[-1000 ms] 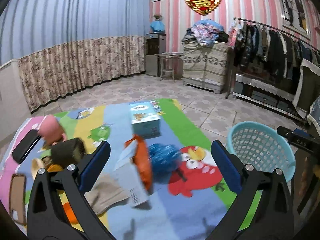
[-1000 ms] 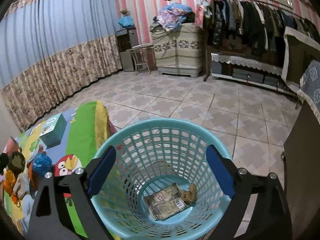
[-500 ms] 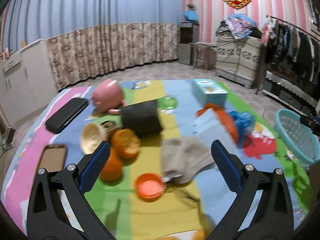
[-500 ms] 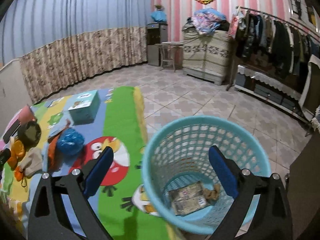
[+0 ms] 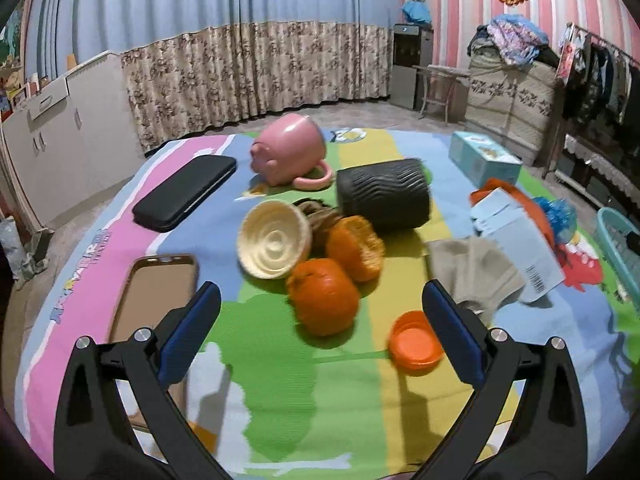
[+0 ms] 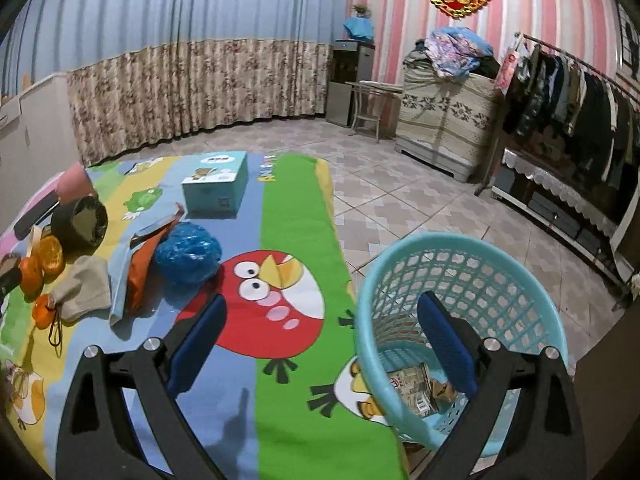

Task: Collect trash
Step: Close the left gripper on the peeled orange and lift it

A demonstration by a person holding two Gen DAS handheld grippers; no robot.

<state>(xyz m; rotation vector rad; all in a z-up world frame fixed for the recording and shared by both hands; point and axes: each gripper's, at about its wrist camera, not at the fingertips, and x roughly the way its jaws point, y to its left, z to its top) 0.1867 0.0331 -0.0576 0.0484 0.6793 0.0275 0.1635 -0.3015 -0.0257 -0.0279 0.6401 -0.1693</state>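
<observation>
My left gripper is open and empty above the colourful mat, just in front of a whole orange. Beside it lie orange peel, a cream ribbed cup and an orange lid. To the right are a beige cloth, a white and orange wrapper and a crumpled blue bag. My right gripper is open and empty, over the mat's right edge next to the turquoise basket, which holds a wrapper.
A pink mug on its side, a black ribbed cylinder, a black phone, a brown phone case and a light blue box lie on the mat. Tiled floor, clothes rack and cabinet stand beyond.
My left gripper has swung left across the mat from the wrapper and basket to the oranges. My right gripper has pulled back and left from over the basket.
</observation>
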